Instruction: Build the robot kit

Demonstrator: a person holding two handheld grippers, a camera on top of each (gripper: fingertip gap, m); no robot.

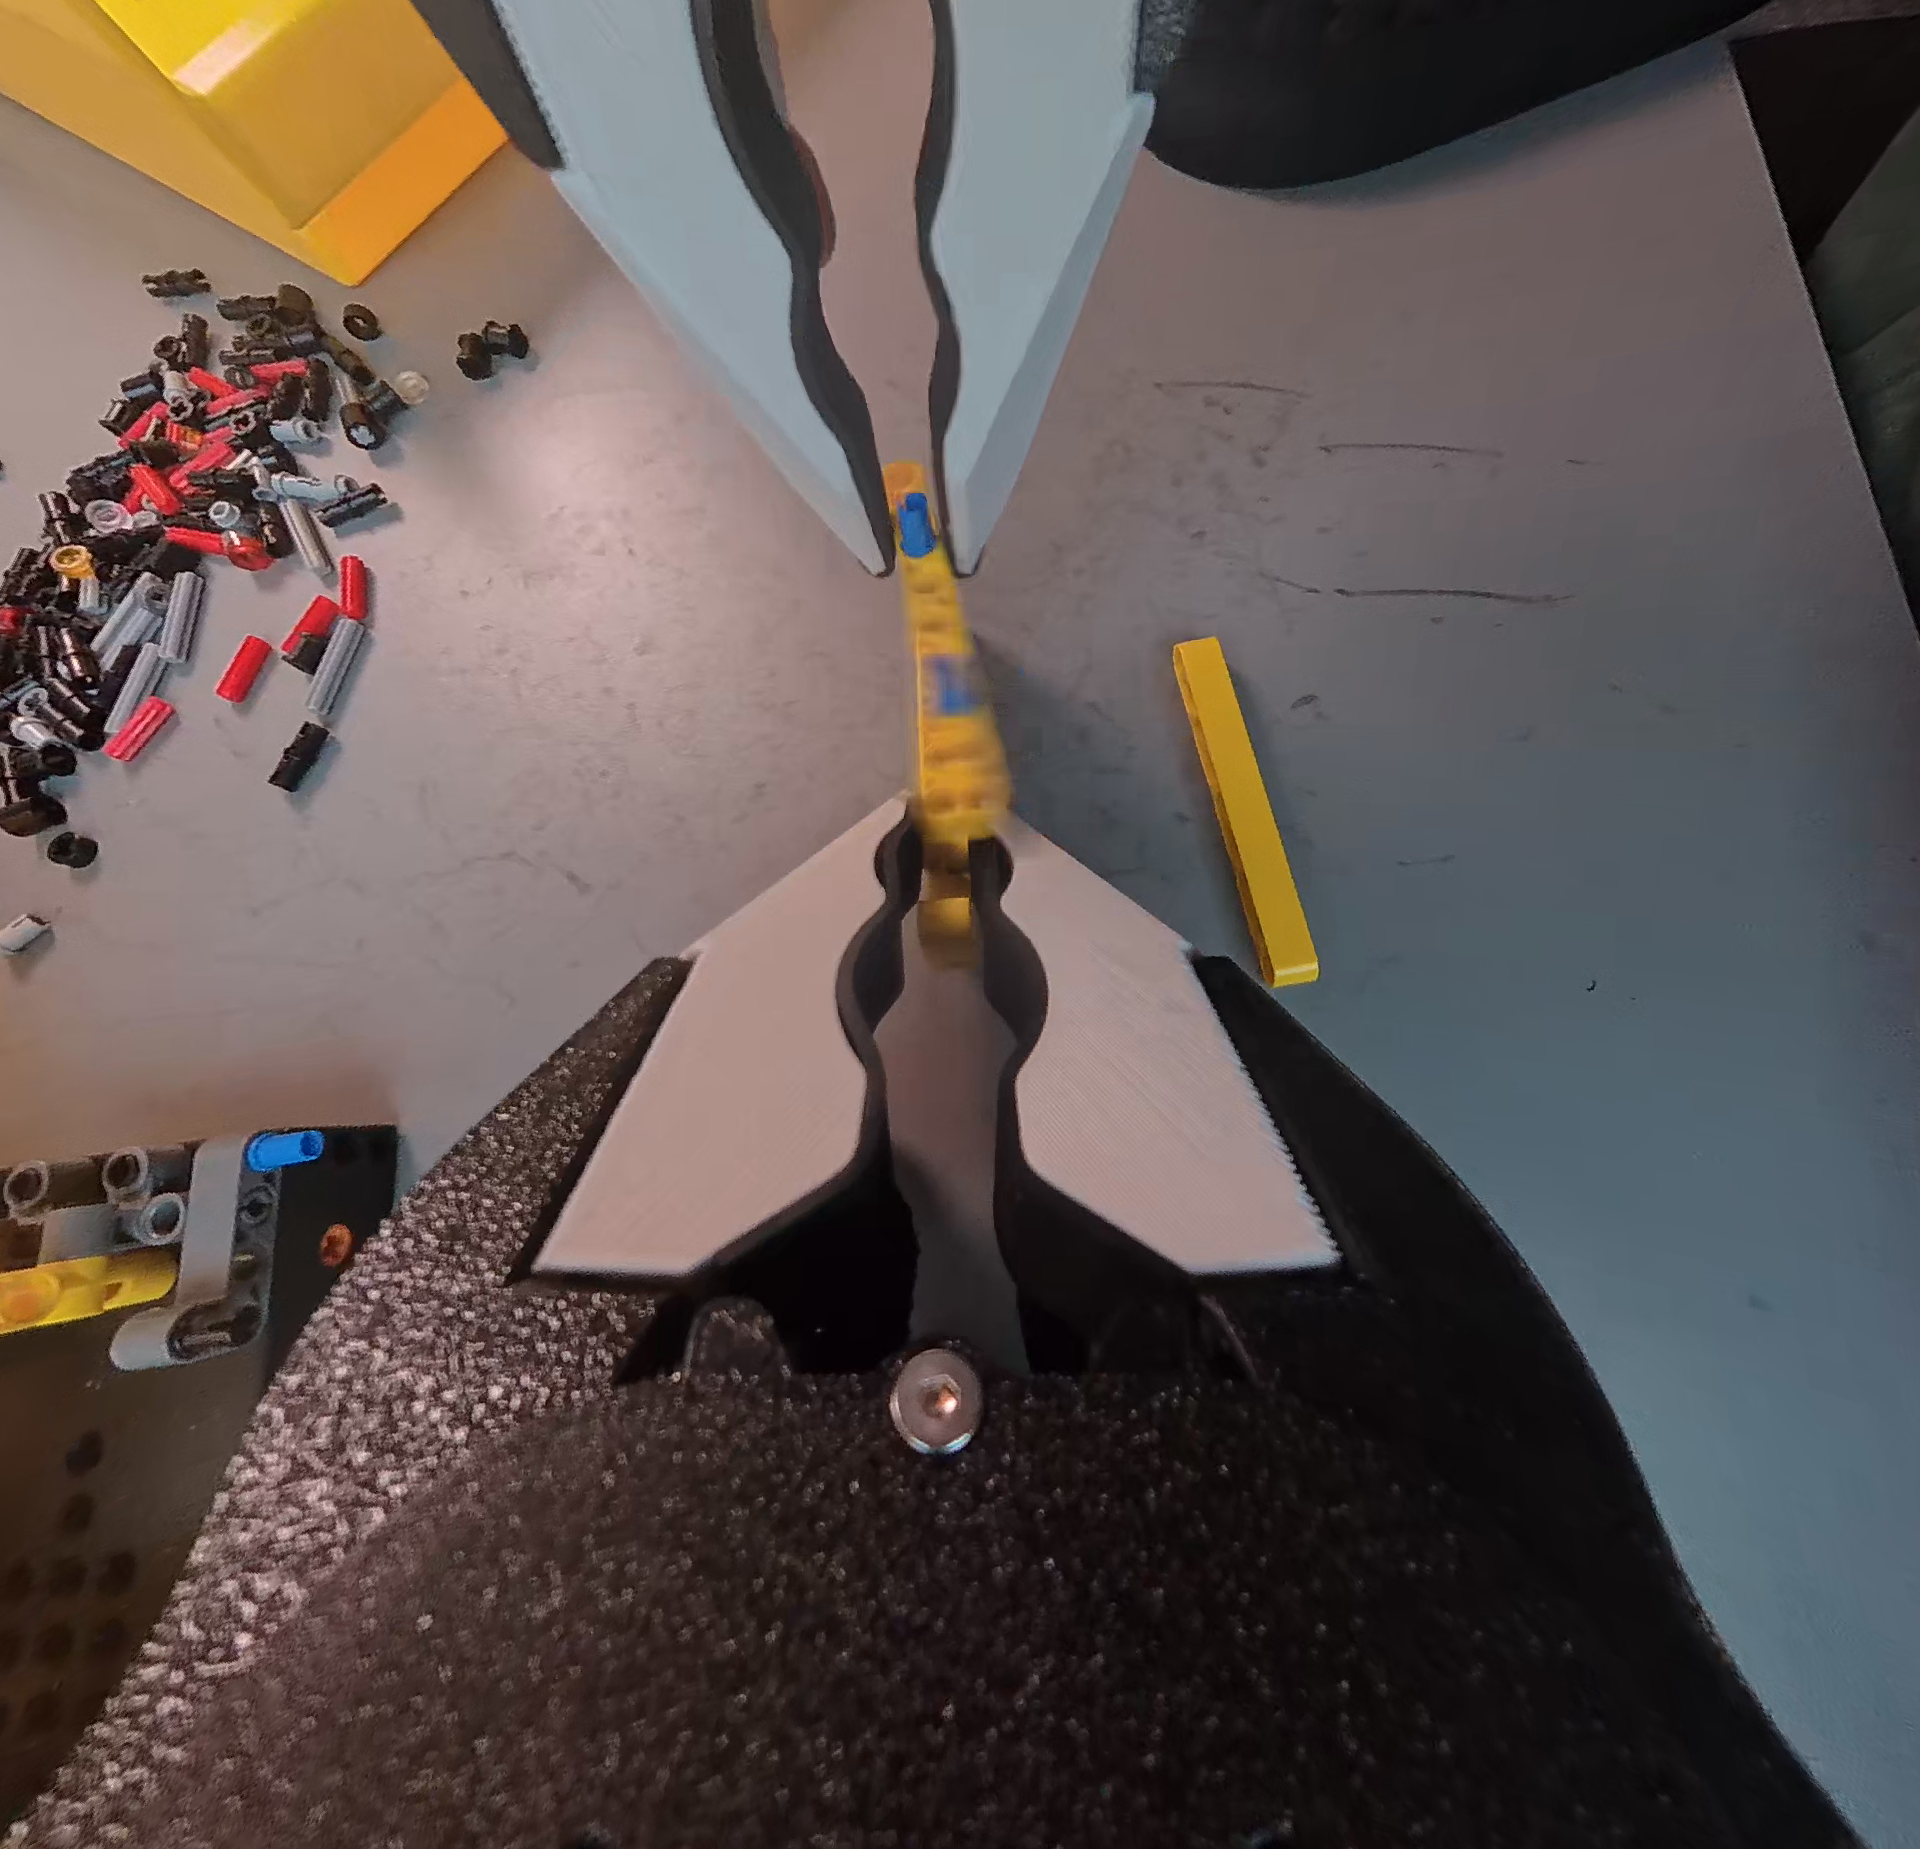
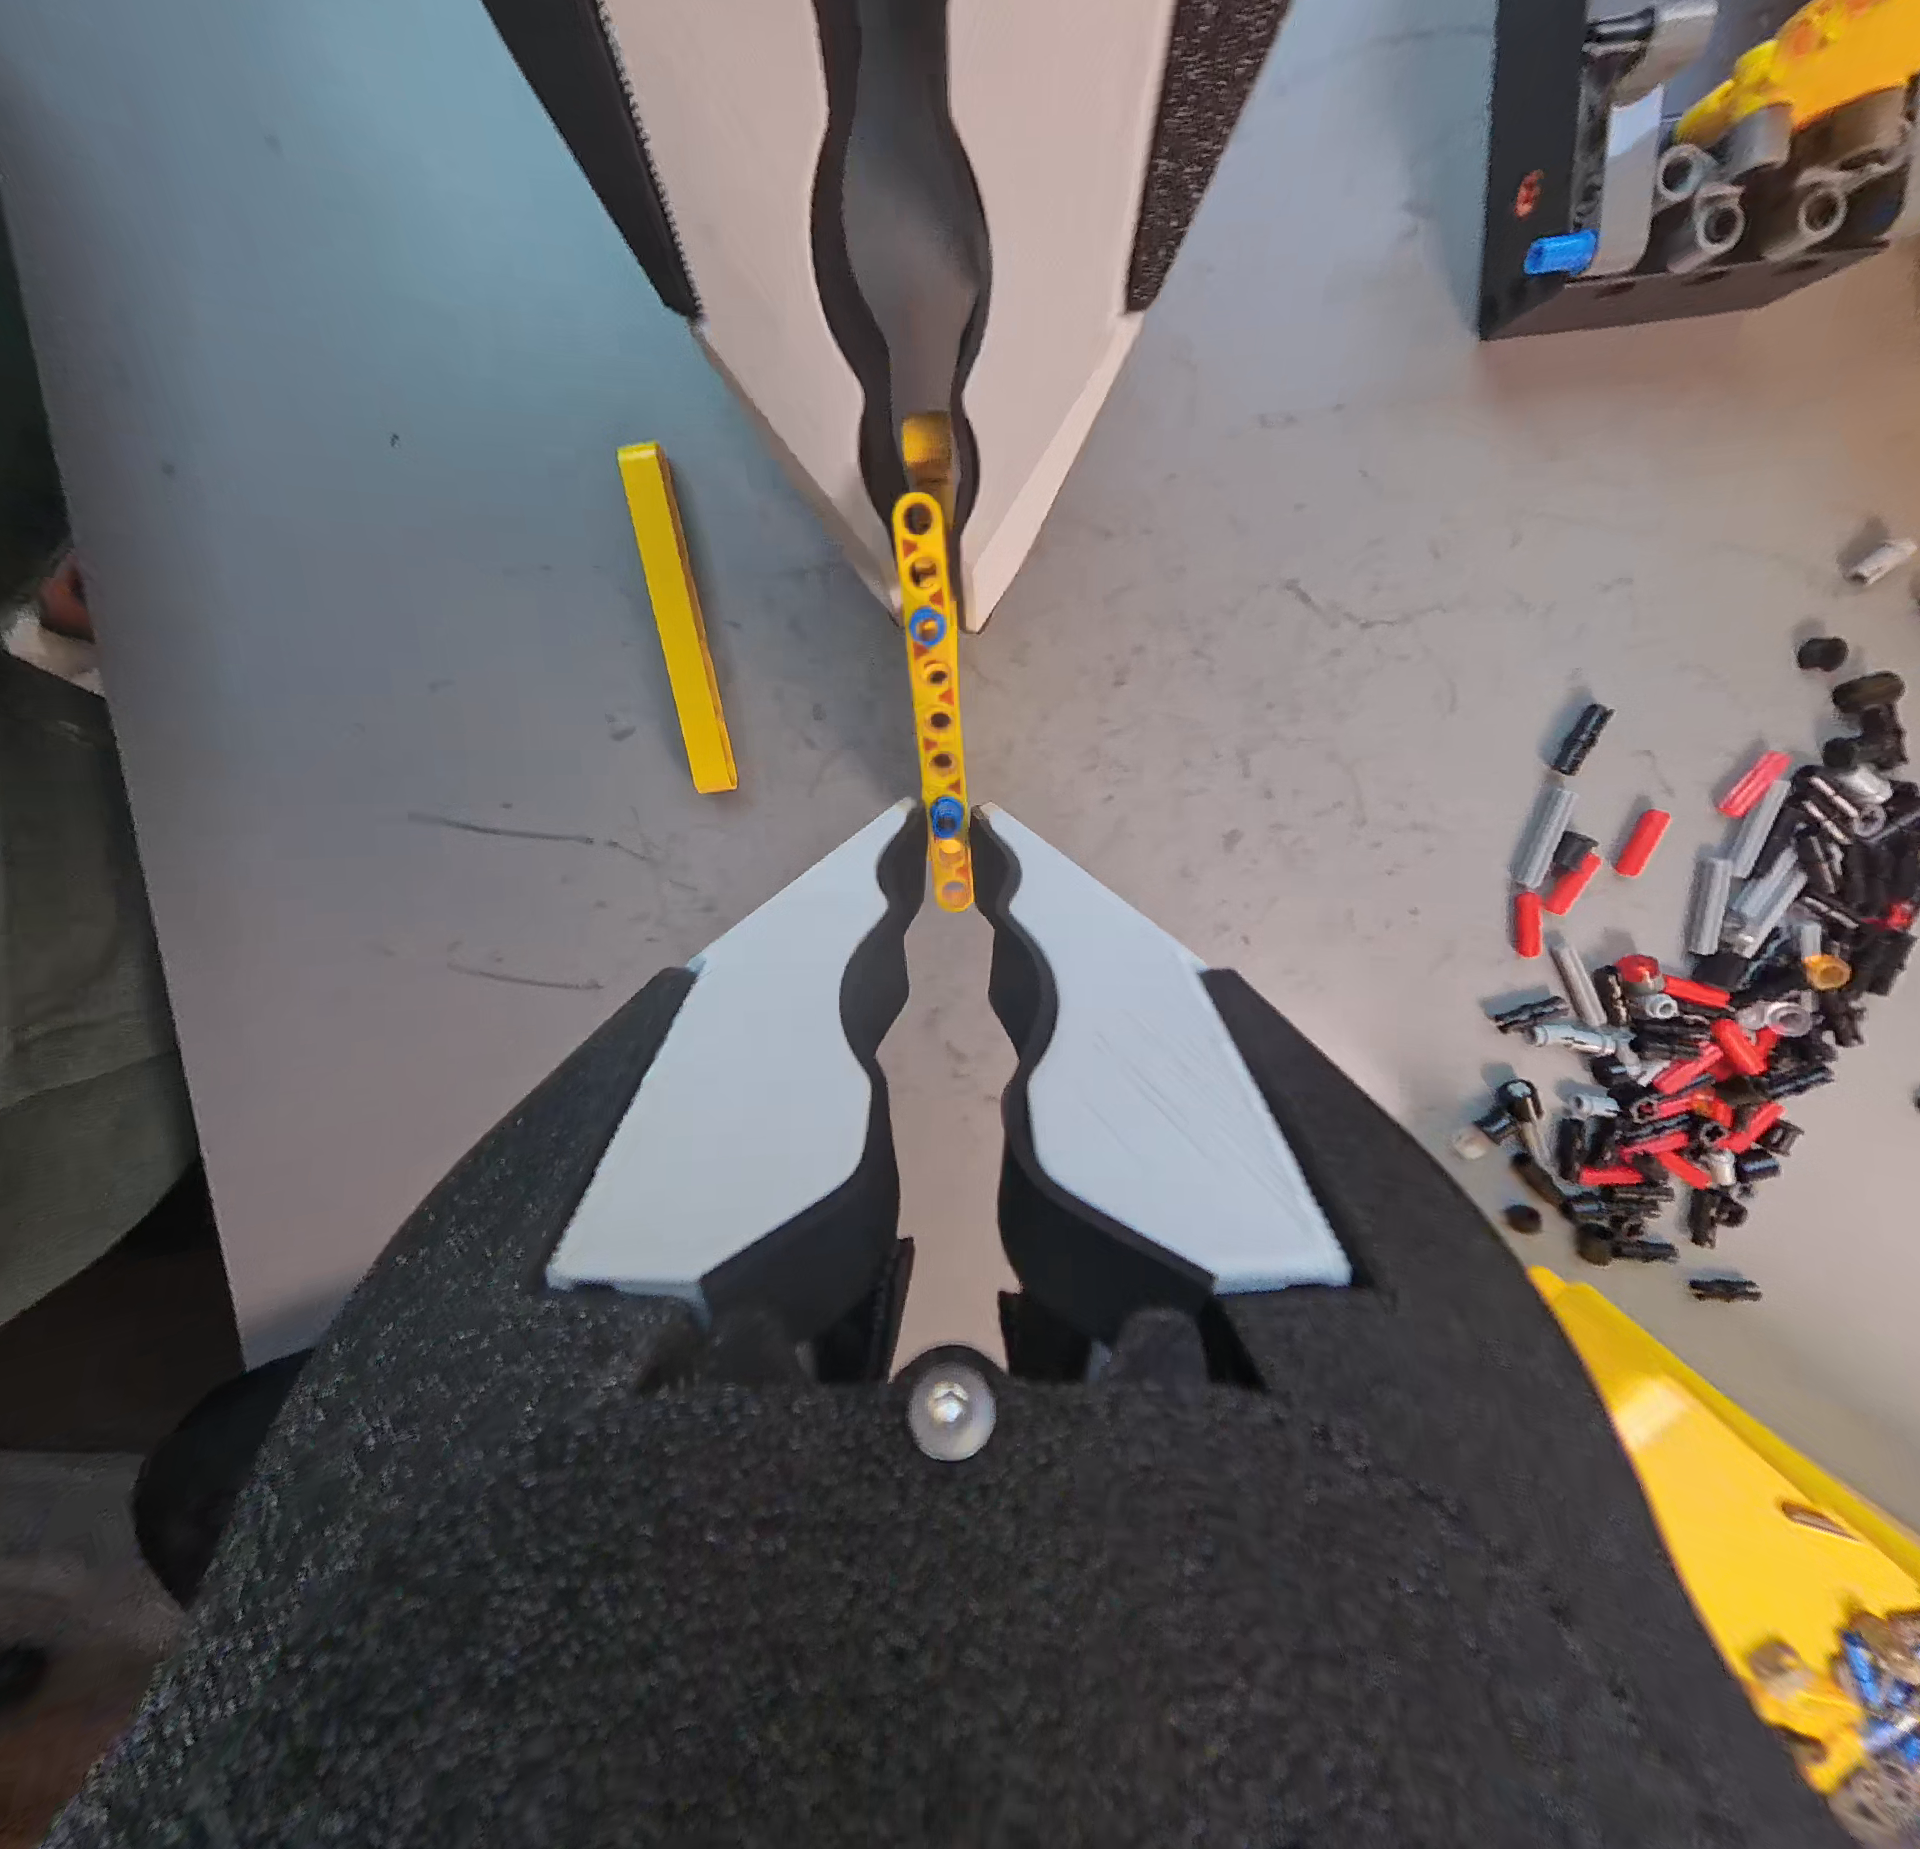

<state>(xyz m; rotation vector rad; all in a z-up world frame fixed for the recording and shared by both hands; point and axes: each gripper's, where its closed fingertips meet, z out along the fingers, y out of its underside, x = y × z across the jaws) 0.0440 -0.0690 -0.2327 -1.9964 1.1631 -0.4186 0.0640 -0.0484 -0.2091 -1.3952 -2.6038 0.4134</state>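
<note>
Both grippers clench 1 yellow holed beam (image 2: 940, 708) above the grey table (image 2: 1299, 552) — right gripper (image 2: 948, 828) at its 6 o'clock end, left gripper (image 1: 943, 843) opposite. A second yellow beam (image 2: 677, 620) lies at 9 o'clock; a pile of small pins (image 2: 1714, 1020) at 3 o'clock.

Scuffed pale grey tabletop (image 1: 1455, 511) with dark scratch marks, lit warm on one side, cool bluish on other. Straight table edge (image 2: 125, 864) against dark surroundings; dull green fabric (image 2: 83, 1020) beyond edge.
</note>
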